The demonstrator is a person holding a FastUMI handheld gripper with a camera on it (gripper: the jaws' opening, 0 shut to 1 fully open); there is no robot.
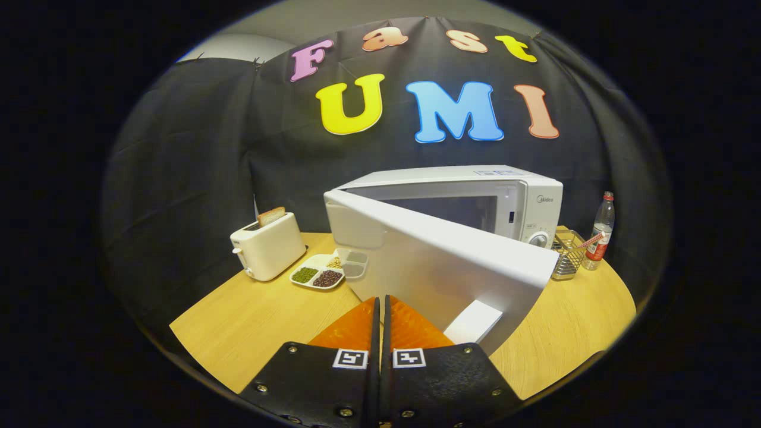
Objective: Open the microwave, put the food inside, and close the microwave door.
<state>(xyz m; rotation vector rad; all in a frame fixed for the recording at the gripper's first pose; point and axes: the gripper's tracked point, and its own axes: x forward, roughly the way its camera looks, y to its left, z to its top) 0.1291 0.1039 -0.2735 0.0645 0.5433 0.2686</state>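
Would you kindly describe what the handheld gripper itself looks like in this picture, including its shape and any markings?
The gripper has two fingers closed side by side, tapering to a point toward the microwave door. Their faces are ridged. Behind them sit two flat black plates fastened with silver screws, and each plate carries a small square black-and-white marker near the middle seam. No cables or sleeve are visible.

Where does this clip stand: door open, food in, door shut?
Done: the white microwave's door stands swung open toward the gripper. In hand: nothing; its fingers are closed together, just short of the door's face. Left: loading food, perhaps from the white sectioned tray of beans beside the white toaster, then shutting the door. Whether the microwave holds food can't be told.
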